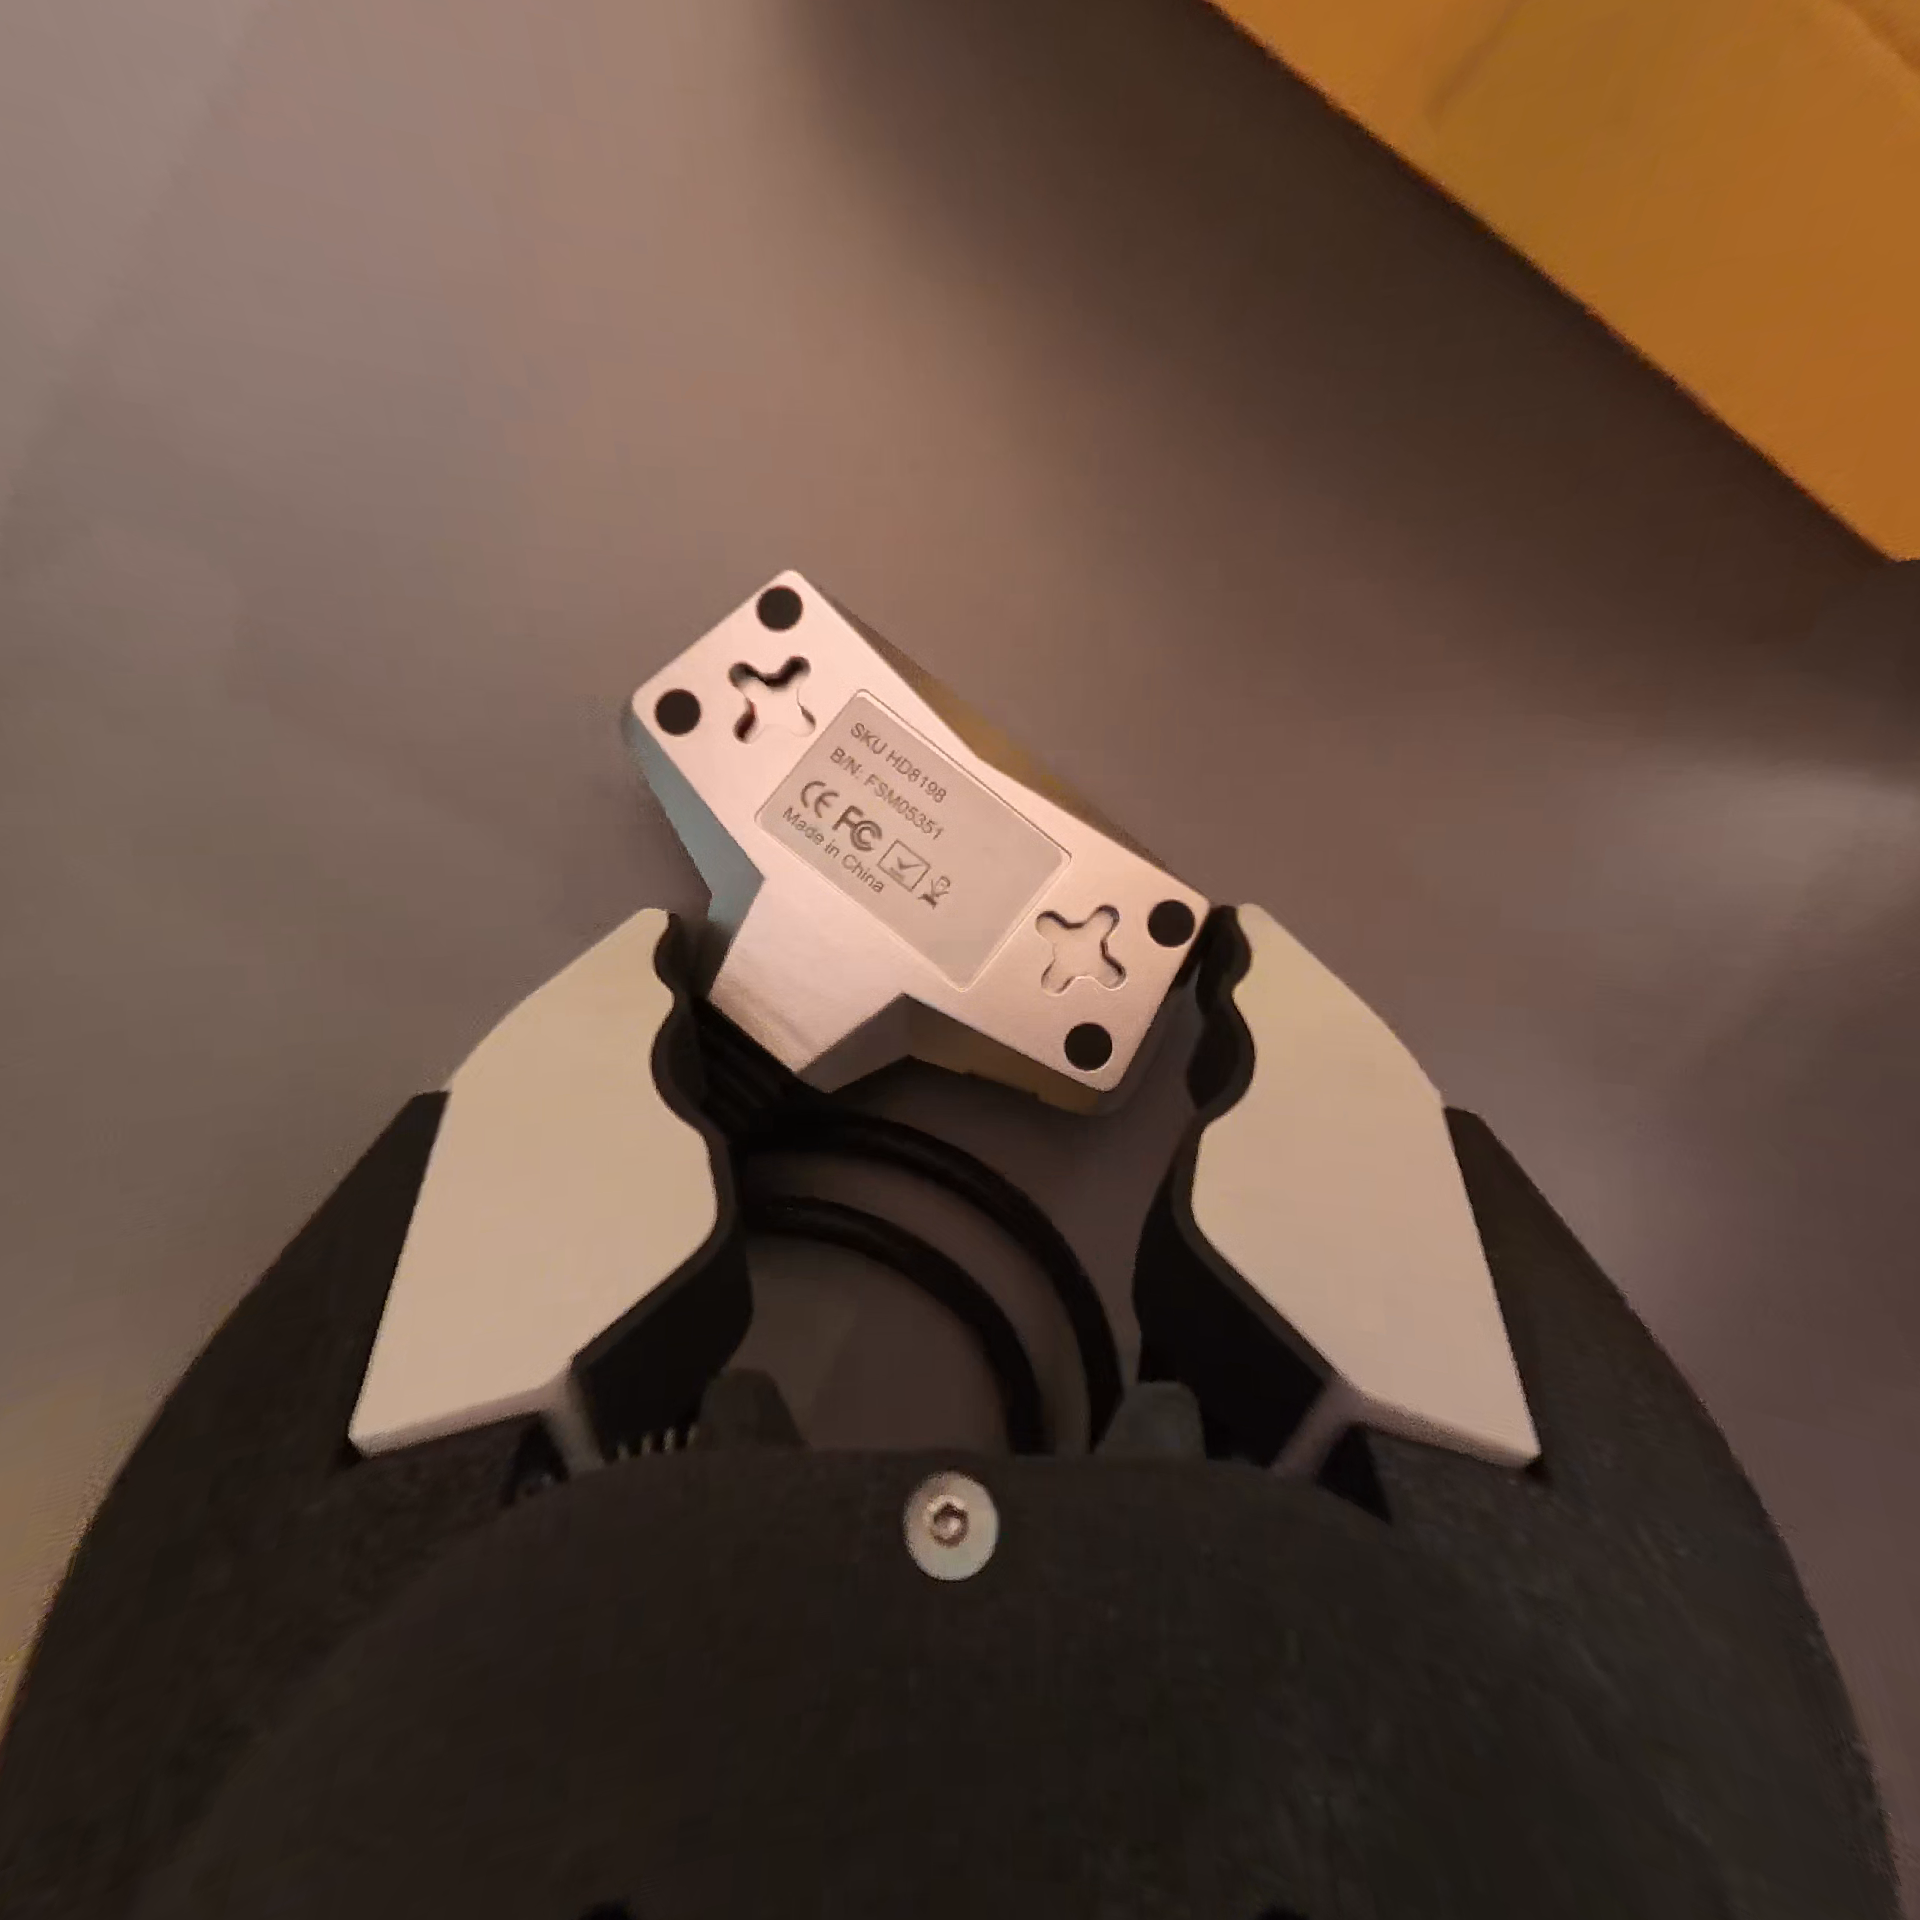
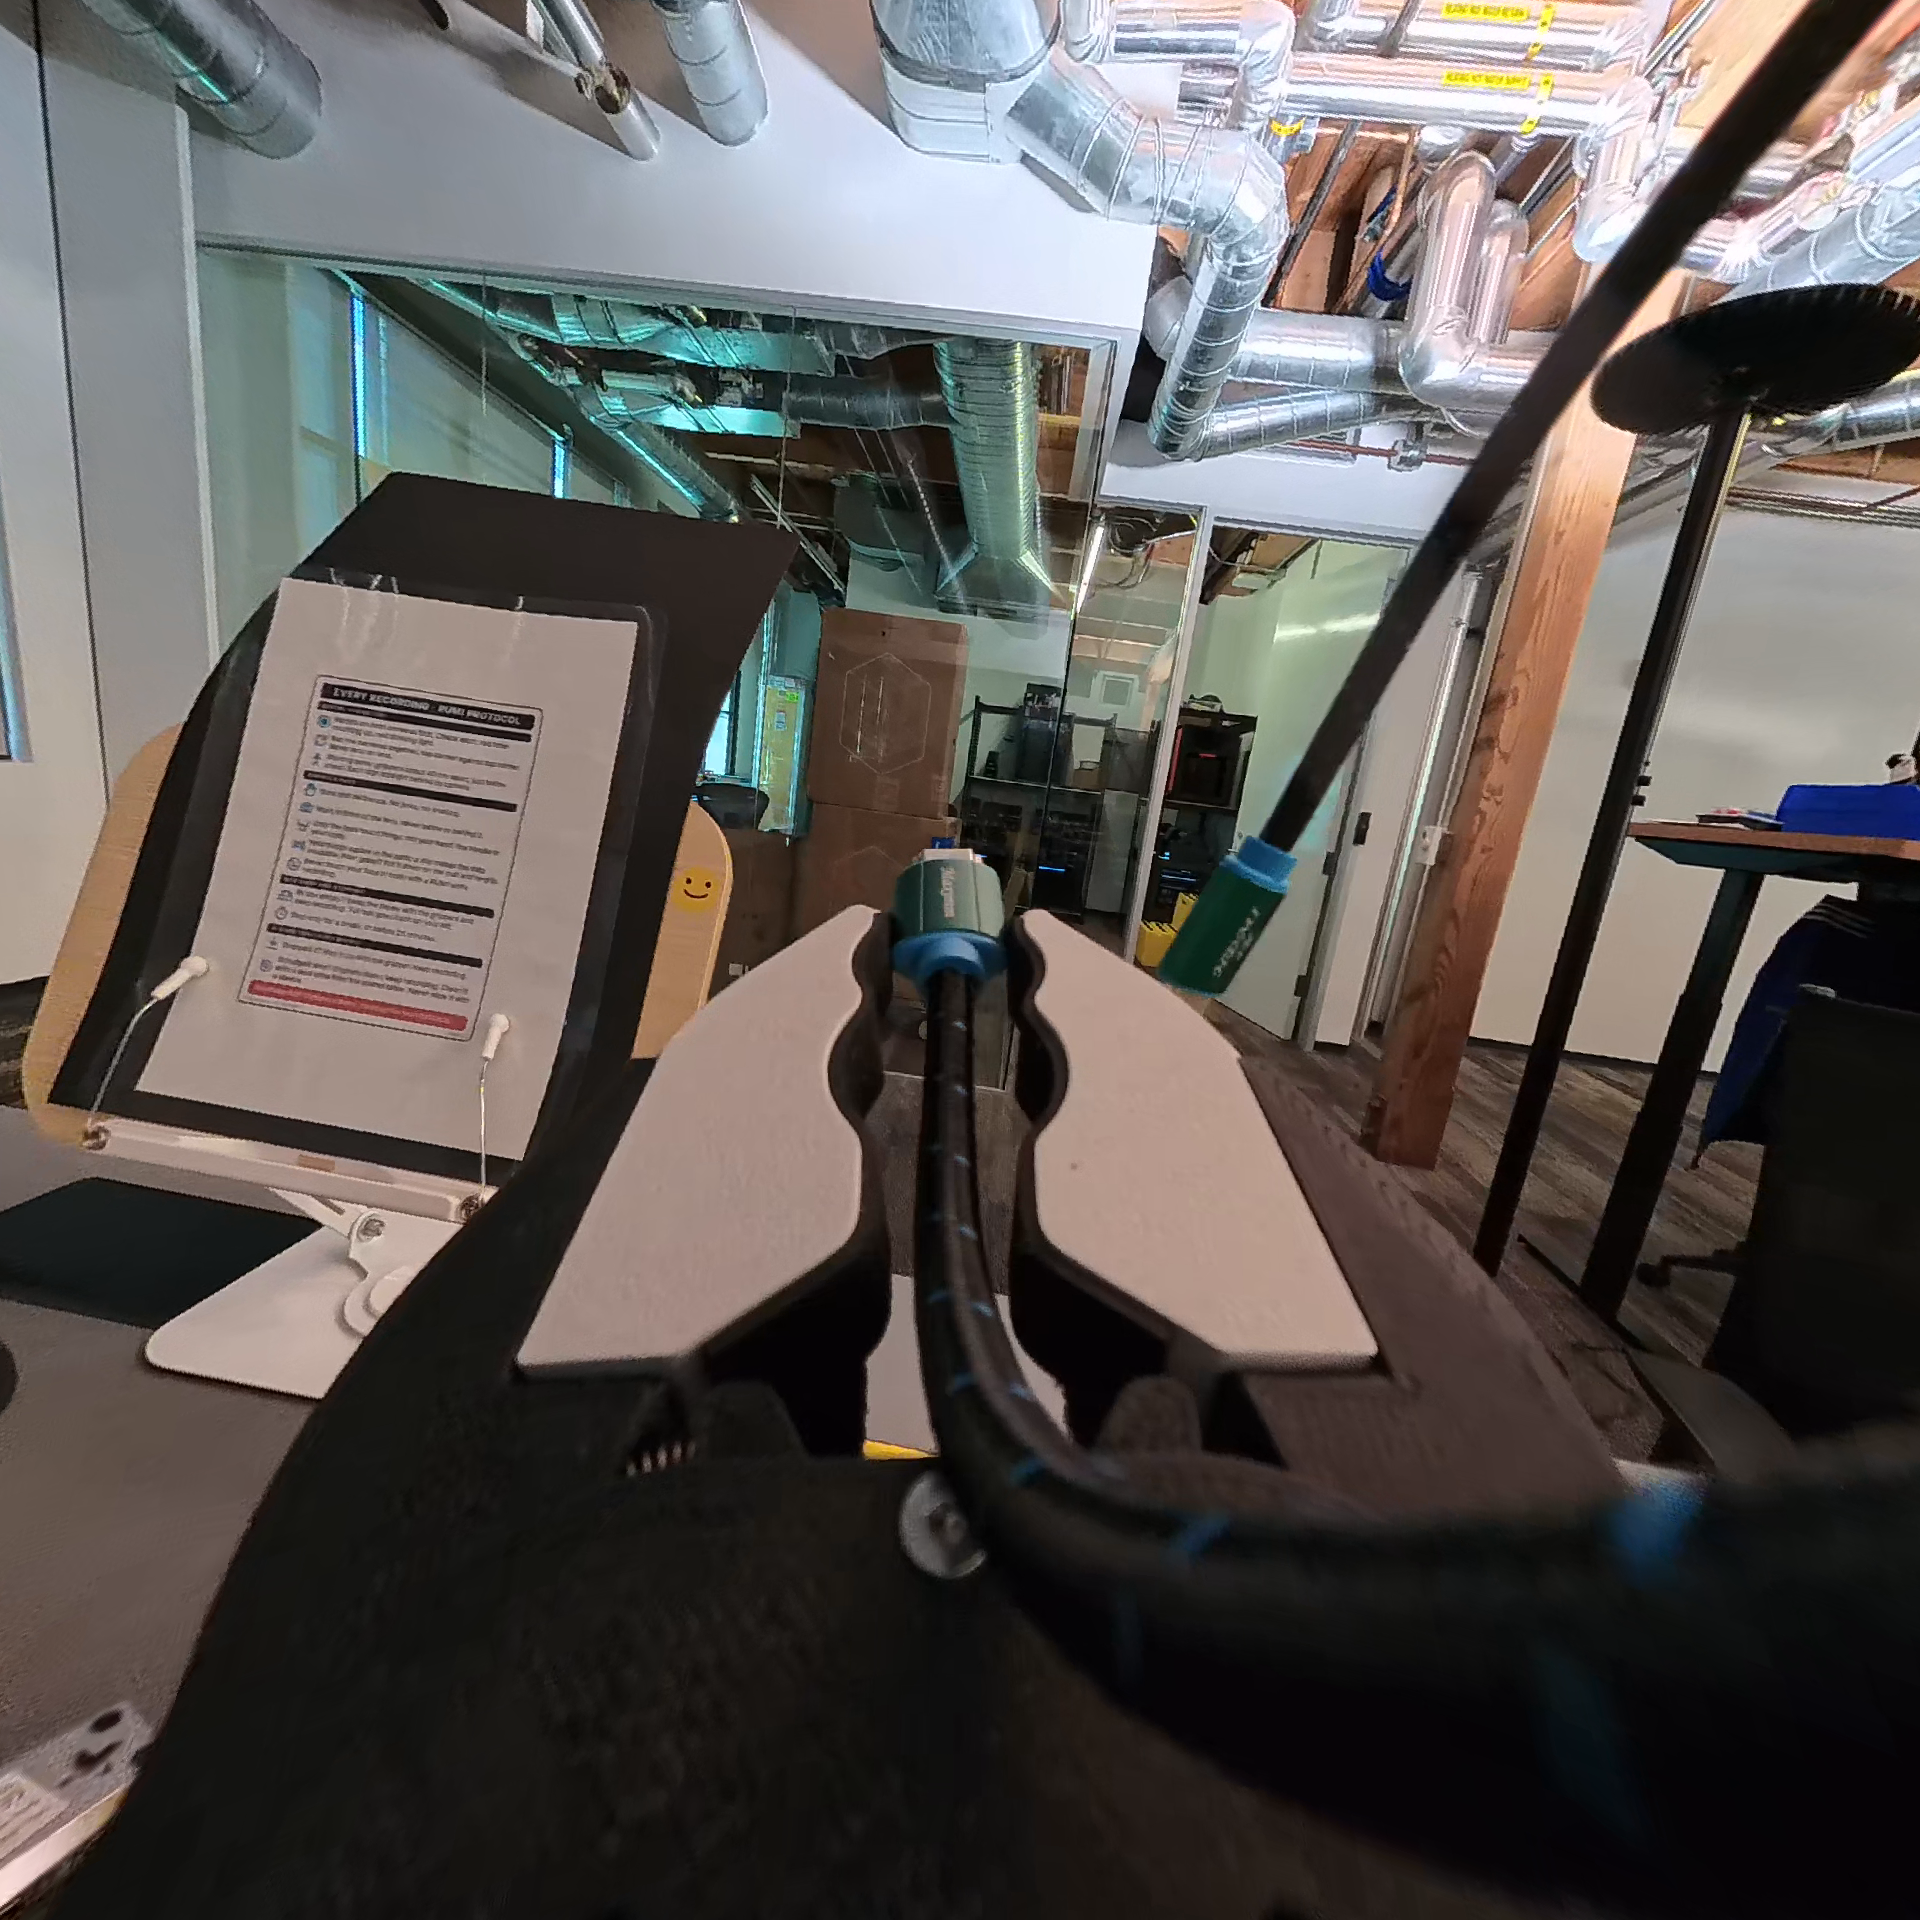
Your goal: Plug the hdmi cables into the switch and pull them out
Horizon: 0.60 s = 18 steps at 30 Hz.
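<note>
In the left wrist view my left gripper (image 1: 945, 935) is shut on the silver HDMI switch (image 1: 914, 852). The switch is tilted, with its underside, label and black rubber feet facing the camera, above the grey table (image 1: 312, 520). In the right wrist view my right gripper (image 2: 951, 935) is shut on a green HDMI plug (image 2: 945, 899), whose metal tip points forward. Its black braided cable (image 2: 951, 1143) runs back between the fingers. A second green plug (image 2: 1221, 925) hangs free on a black cable to the right of the gripper.
A yellow cardboard box (image 1: 1662, 260) lies at the table's far right. A stand with a printed sheet (image 2: 395, 852) is at the left. A wooden post (image 2: 1507, 779) and a desk (image 2: 1766, 842) stand at the right. A blurred silver object (image 2: 73, 1766) shows at the bottom left. Some 40 cm of space lies between my two pairs of fingers.
</note>
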Each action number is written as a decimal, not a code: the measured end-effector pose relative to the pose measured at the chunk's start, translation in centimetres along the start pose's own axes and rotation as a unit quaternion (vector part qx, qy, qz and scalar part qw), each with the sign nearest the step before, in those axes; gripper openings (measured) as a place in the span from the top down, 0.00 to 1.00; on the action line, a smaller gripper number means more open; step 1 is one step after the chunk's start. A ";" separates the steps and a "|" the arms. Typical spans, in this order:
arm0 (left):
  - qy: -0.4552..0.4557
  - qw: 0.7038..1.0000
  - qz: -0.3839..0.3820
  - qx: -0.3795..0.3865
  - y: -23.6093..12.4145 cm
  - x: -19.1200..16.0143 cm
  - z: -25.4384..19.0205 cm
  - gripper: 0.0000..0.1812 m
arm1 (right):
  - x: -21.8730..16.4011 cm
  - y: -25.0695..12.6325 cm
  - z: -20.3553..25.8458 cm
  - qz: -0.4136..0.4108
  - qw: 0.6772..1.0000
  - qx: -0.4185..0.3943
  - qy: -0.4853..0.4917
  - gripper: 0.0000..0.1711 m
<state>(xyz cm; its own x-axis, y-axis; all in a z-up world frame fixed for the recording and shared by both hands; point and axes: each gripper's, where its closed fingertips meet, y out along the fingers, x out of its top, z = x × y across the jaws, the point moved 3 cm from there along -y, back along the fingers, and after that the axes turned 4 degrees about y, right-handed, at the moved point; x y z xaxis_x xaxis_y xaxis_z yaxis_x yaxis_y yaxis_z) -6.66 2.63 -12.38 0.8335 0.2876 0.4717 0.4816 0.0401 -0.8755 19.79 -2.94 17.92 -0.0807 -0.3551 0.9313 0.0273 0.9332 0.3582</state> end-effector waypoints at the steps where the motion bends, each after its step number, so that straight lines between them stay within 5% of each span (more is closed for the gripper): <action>1: -0.002 1.000 -0.009 -0.017 -0.4 0.1 -0.5 0.49 | 0.0 0.0 0.1 0.000 1.000 0.003 -0.001 0.88; 9: 0.052 0.988 -0.120 -0.082 -5.2 1.1 -3.5 0.49 | -0.1 0.5 2.9 0.002 0.997 0.073 -0.006 0.88; 18: 0.103 0.956 -0.275 -0.032 -14.0 2.4 -2.3 0.49 | -0.4 0.0 13.3 -0.014 0.954 0.293 0.062 0.88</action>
<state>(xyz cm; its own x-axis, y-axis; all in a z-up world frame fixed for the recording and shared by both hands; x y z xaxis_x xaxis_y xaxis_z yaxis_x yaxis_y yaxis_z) -10.78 0.57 1.30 0.4825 0.0462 0.8747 0.8719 0.0704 -0.4847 6.53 -2.08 16.70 0.0469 -0.3490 0.9359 -0.5386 0.7803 0.3180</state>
